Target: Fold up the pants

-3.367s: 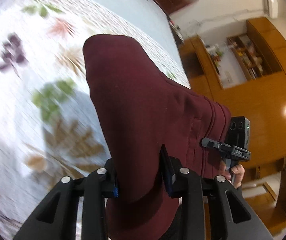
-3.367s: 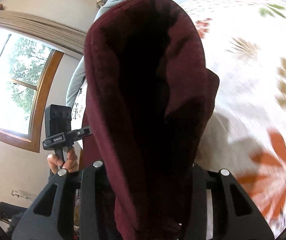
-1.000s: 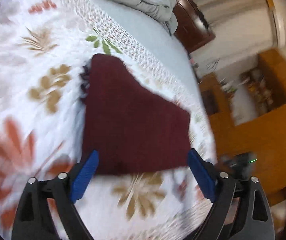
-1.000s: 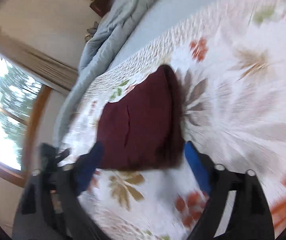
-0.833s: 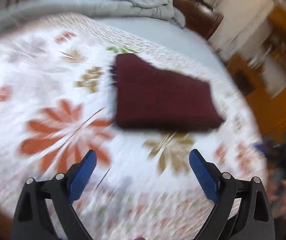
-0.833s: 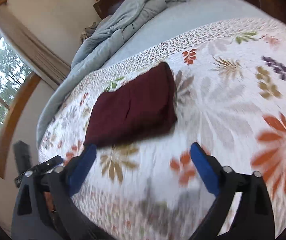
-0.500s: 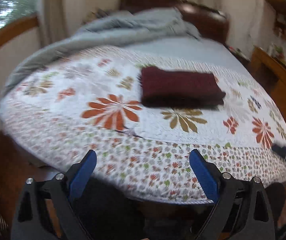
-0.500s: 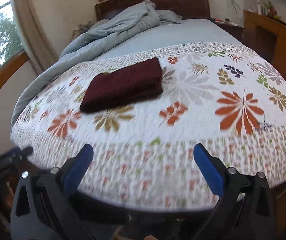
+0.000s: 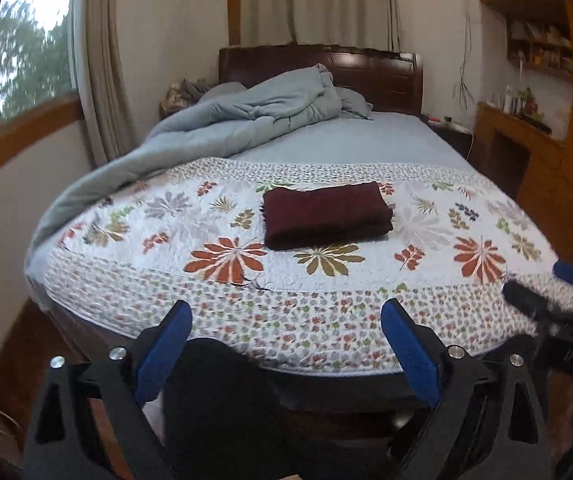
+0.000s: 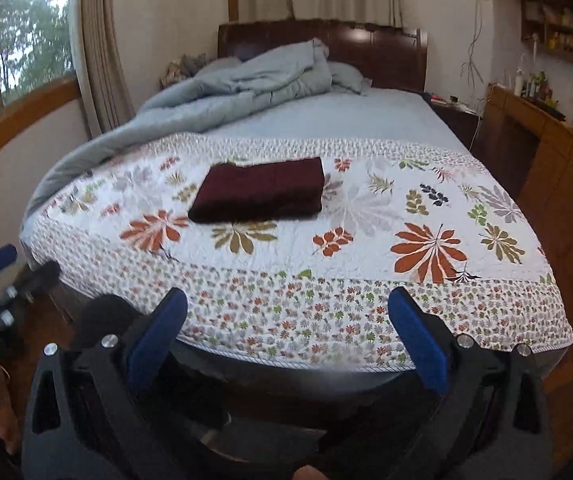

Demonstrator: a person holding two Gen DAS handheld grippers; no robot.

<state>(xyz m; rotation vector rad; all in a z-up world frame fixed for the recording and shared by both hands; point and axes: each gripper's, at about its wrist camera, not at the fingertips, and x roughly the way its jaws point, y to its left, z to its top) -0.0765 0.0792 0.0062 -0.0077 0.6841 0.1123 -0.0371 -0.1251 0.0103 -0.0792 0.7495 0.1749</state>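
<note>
The maroon pants (image 9: 326, 216) lie folded into a compact rectangle on the floral quilt (image 9: 366, 292), near the middle of the bed; the right wrist view shows the pants (image 10: 260, 190) too, left of centre. My left gripper (image 9: 286, 324) is open and empty, held back beyond the foot of the bed. My right gripper (image 10: 286, 312) is likewise open and empty, well short of the pants. Each gripper appears at the edge of the other's view: the right gripper (image 9: 558, 300) at the right side, the left gripper (image 10: 6, 276) at the left side.
A crumpled grey-blue duvet (image 9: 254, 112) is heaped toward the dark wooden headboard (image 9: 366, 72). A window (image 10: 14, 56) with curtains is on the left, wooden cabinets and shelves (image 10: 534, 128) on the right. The quilt's front edge (image 10: 326, 360) hangs over the bed end.
Both grippers let go of the pants, which now lie folded on the quilt. Both have pulled back and up, away from the bed, so the whole bed is in view.
</note>
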